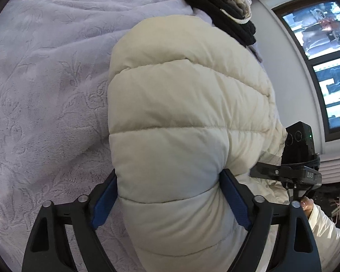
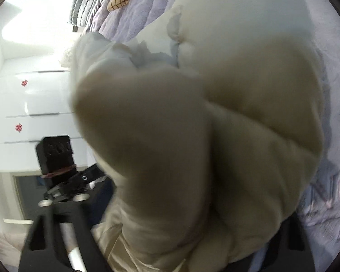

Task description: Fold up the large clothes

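A lilac blanket (image 1: 45,86) covers the bed. The left gripper (image 1: 170,195) pinches the cream puffer jacket (image 1: 188,104) bulging between its jaws; the right gripper's (image 2: 165,244) jaws are buried in jacket, grip unclear. Mid-fold, seemingly; next, lay the lifted part flat.

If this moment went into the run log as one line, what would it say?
step: folding | left tool: clamped on cream quilted puffer jacket | right tool: jacket bunched over it, grip unclear | surface: lilac embossed blanket

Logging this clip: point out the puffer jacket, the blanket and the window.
puffer jacket (image 1: 181,104), left wrist view, quilted panel.
blanket (image 1: 45,79), left wrist view, embossed surface.
window (image 1: 324,36), left wrist view, upper pane.
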The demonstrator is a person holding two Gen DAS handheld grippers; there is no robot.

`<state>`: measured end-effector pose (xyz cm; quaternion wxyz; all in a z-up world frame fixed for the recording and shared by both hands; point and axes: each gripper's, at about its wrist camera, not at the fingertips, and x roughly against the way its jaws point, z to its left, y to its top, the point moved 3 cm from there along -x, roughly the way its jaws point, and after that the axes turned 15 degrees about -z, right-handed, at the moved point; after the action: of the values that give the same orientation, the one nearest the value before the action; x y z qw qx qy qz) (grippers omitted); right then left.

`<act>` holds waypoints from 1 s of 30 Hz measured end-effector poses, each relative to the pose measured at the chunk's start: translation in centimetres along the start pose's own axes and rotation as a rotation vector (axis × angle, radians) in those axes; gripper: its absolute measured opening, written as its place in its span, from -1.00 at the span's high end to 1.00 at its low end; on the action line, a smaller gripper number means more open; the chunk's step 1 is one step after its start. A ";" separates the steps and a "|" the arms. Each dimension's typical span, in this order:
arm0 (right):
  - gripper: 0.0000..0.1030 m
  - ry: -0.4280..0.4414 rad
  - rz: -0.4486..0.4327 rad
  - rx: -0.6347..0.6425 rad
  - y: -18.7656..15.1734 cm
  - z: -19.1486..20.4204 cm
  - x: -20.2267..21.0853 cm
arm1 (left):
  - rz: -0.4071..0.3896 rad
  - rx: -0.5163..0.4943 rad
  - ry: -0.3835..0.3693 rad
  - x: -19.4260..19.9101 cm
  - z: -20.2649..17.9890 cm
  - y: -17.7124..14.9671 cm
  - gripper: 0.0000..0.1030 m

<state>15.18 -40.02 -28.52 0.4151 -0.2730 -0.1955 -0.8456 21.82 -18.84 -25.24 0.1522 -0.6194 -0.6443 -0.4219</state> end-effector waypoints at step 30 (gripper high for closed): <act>-0.09 0.227 0.071 0.114 3.8 14.6 -18.7 | -0.322 0.062 0.249 14.3 19.3 12.6 -0.51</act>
<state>32.11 -22.94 -28.51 0.4792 -0.1585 -0.1851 -0.8432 37.16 3.26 -22.02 0.1803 -0.4465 -0.7240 -0.4939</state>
